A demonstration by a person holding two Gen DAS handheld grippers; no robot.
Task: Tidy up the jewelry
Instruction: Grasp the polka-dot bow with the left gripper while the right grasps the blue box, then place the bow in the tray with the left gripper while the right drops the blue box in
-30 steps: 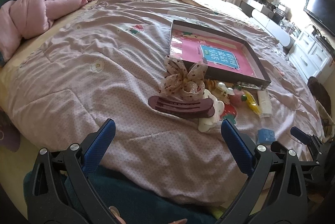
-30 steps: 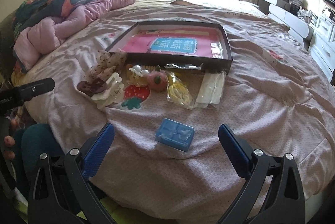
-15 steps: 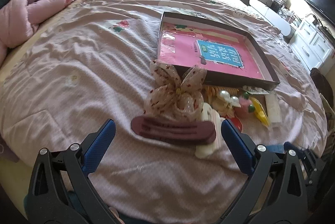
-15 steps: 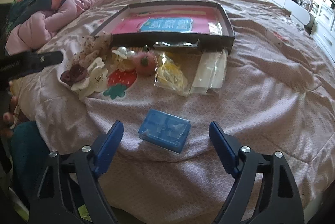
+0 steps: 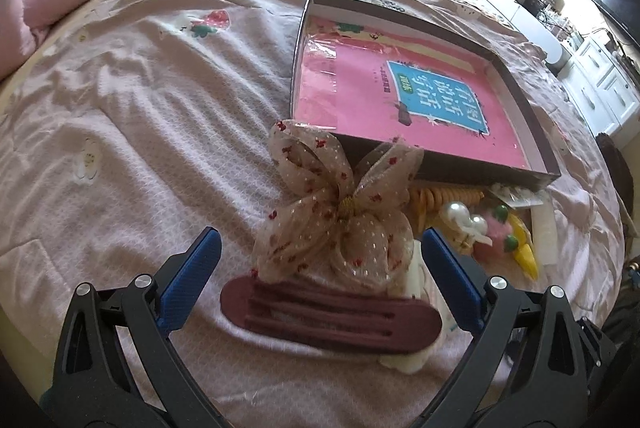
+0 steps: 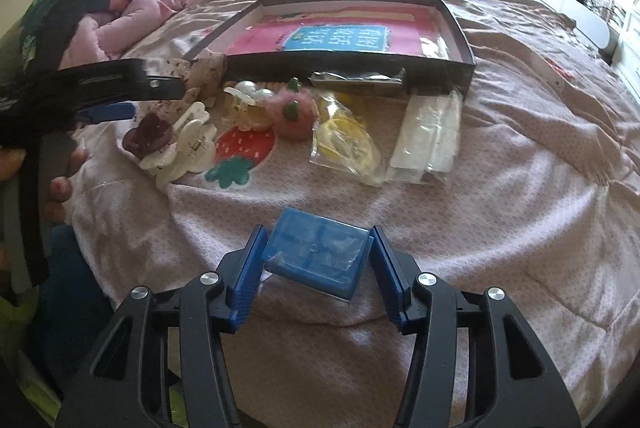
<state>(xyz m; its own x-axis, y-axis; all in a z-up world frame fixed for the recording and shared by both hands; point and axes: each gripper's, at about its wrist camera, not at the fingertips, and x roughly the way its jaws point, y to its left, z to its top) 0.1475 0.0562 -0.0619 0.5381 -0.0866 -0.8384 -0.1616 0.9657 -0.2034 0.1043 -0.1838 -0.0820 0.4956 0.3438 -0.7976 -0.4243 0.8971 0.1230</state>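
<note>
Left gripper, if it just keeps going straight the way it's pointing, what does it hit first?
Most likely the dark red hair clip, which lies across the gap between the open jaws of the left gripper. The mesh bow sits just behind it. Depth is hard to judge in the fisheye view.

your left wrist view looks steeply down, close over the flat maroon plastic hair clip (image 5: 332, 316) at the bed's near edge. your right wrist view sits further right, close above the small translucent blue plastic box (image 6: 318, 254). both share the shallow dark cardboard tray with pink lining (image 5: 532, 132) (image 6: 460, 28) beyond.
</note>
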